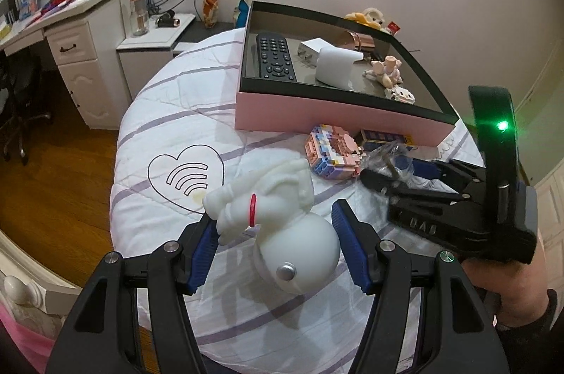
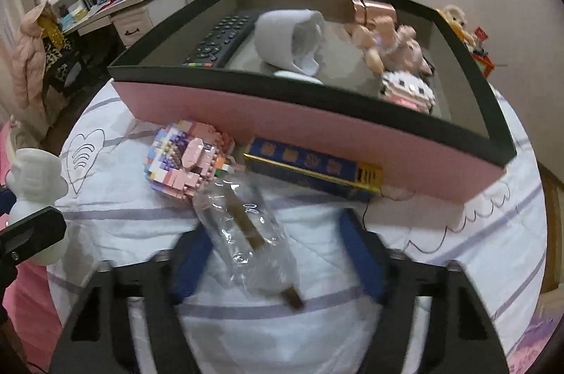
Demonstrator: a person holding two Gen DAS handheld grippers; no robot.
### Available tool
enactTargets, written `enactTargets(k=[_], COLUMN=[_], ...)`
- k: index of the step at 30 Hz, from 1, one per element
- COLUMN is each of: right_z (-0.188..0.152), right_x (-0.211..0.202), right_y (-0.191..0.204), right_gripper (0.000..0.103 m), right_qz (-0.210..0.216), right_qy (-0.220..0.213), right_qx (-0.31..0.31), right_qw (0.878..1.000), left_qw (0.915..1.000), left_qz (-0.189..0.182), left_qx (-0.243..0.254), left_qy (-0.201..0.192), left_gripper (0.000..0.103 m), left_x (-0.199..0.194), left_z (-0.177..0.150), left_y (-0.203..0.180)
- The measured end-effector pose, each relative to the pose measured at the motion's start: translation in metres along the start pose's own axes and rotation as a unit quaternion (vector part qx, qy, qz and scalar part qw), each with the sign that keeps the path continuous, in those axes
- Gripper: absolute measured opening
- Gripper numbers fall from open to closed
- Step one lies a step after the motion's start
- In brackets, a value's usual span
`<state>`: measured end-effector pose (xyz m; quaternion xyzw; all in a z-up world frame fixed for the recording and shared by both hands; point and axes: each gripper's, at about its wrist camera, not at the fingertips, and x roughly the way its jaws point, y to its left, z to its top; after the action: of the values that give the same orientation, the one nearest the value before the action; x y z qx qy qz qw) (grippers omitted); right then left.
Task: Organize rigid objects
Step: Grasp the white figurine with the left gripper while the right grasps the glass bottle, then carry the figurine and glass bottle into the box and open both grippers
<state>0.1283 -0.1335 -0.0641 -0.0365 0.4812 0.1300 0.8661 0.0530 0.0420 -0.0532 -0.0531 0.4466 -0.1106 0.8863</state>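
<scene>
White figurine (image 1: 278,215) is clamped betw. left gripper (image 1: 275,233) pads, raised above quilt (image 1: 169,99). Brown stick in clear bag (image 2: 246,233) lies betw. right gripper (image 2: 278,247) fingers, part-open; contact can't be told. Pink box (image 2: 299,123) sits beyond.

box (image 1: 338,113): on the bed (image 1: 158,113), toward its far side
in the box: remote control (image 1: 275,56) at left, charger (image 1: 310,53) and cup (image 1: 338,65) mid, figurine (image 1: 386,71) at right
before the box: brick model (image 2: 187,159), flat carton (image 2: 313,169) to its right against the box wall
plastic bag (image 2: 243,233): nearer than both, between the right tool's (image 2: 278,254) fingers
white figure (image 1: 278,219): left of these, in the left tool (image 1: 275,243)
</scene>
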Motion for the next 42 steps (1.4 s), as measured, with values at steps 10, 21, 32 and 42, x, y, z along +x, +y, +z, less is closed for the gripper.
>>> enactTargets(k=[10, 21, 32, 42], right_z=[-0.002, 0.039, 0.121, 0.157], right_x=[-0.028, -0.085, -0.063, 0.017], right_y=[-0.009, -0.035, -0.073, -0.106], right_gripper=[0.034, 0.034, 0.034, 0.034], right_qz=[0.026, 0.020, 0.013, -0.005], right_qy=[-0.018, -0.080, -0.088, -0.023], right_qx=[0.017, 0.035, 0.046, 0.073], right_qw=[0.999, 0.996, 0.995, 0.997], left_qw=[0.9999, 0.9973, 0.9947, 0.9973], left_qz=[-0.005, -0.034, -0.039, -0.023], left_qx=[0.014, 0.045, 0.067, 0.069], left_qy=[-0.009, -0.046, -0.068, -0.016], left_gripper=[0.063, 0.063, 0.063, 0.063], left_x=[-0.008, -0.021, 0.013, 0.101], left_z=[0.006, 0.056, 0.155, 0.205], left_y=[-0.006, -0.027, -0.043, -0.044])
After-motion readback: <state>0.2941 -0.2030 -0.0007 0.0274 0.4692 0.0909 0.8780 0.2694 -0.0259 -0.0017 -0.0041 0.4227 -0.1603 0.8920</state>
